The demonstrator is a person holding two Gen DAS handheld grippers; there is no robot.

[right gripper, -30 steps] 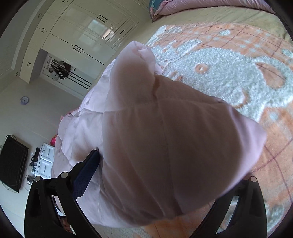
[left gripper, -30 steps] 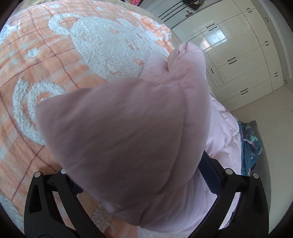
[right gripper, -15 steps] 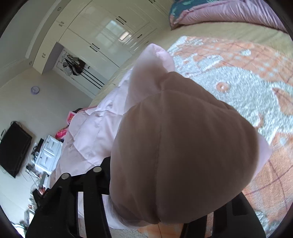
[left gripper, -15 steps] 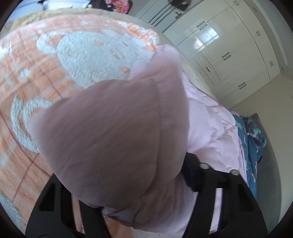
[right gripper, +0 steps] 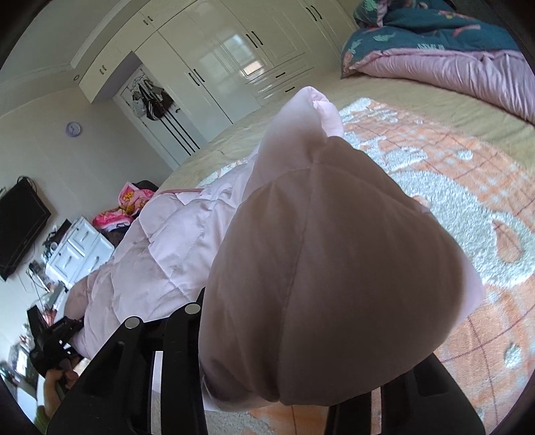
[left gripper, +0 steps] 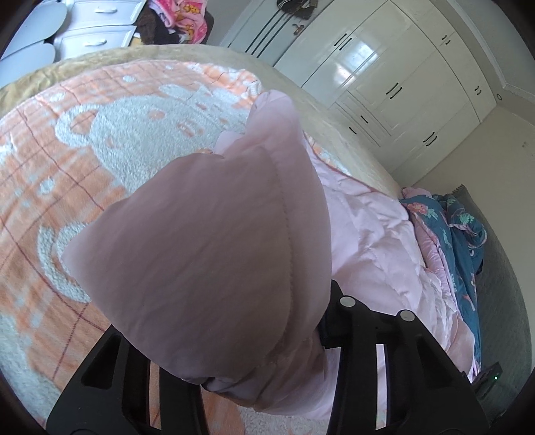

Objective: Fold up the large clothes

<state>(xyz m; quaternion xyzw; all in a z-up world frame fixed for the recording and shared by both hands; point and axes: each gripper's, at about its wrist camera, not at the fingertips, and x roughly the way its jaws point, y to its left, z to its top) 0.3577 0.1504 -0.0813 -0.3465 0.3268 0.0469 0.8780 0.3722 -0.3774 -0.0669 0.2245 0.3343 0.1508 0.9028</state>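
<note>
**Two tongs pinch a puffy pink coat over the bed**

The left tongs point(left gripper: 240, 334) are closing on a fat fold of the pink coat point(left gripper: 214, 254). The fold fills the gap between the black arms, and the pads press into it. The right tongs point(right gripper: 301, 351) are closing too, and they squeeze another bunch of the same coat point(right gripper: 321, 267). The rest of the coat lies spread between the two tongs, on the orange blanket point(left gripper: 67, 174) with a white bear on it. The blanket covers the bed point(right gripper: 418, 100). A blue flowery quilt point(right gripper: 434, 30) sits at the far end. White cupboards point(left gripper: 401, 77) stand by the wall.
</note>
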